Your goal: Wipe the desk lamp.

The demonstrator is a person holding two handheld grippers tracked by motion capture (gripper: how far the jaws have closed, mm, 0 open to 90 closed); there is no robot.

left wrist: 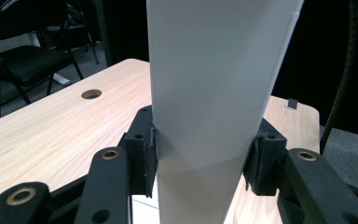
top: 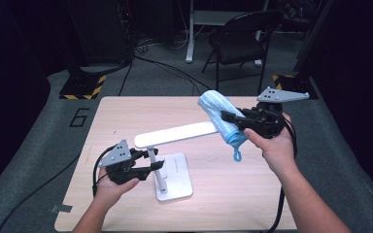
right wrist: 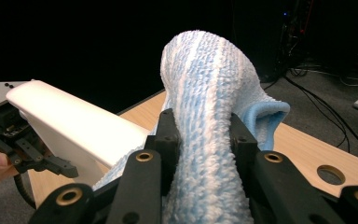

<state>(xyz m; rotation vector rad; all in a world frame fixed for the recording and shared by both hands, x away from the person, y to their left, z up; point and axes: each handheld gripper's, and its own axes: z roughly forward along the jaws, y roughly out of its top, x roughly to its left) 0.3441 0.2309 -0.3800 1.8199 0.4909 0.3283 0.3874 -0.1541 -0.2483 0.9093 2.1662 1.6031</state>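
- Your L gripper (top: 151, 164) clamps desk lamp (top: 175, 134) upright, near table's (top: 126, 109) front.
- R gripper (top: 229, 117) squeezes blue-striped towel (top: 218, 114) against lamp head's far end.
- "6" (top: 79, 117) marked on floor.
- Towel's lower part cut off in right gripper view.

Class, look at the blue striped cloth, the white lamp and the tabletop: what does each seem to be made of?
Cloth: probably terry or microfibre, judging by its looped, fuzzy pile. Lamp: likely matte white plastic, smooth and even. Tabletop: pale wood or wood-look laminate, grain lines visible.
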